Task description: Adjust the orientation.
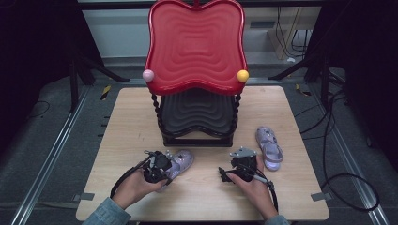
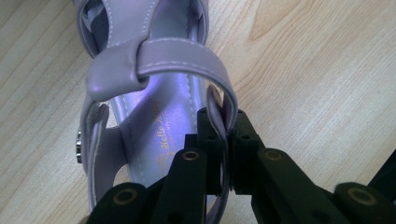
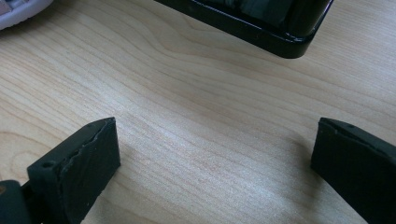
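Left gripper (image 2: 224, 140) is pinching the thin heel strap (image 2: 223, 105) of the lilac sandal (image 1: 179, 161), which is lying on the table (image 1: 122, 122) before the two-tier stand (image 1: 197, 93). Right gripper (image 3: 212, 163) is idling above bare wood, jaws gaping wide, nothing between them. Risk: strap is narrow and pliant, so on lifting the sandal may be swinging or slipping free.

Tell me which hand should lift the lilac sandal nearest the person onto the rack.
Left. The left gripper is already shut on the heel strap of that lilac strappy sandal. The right gripper is open over bare wooden table, holding nothing.
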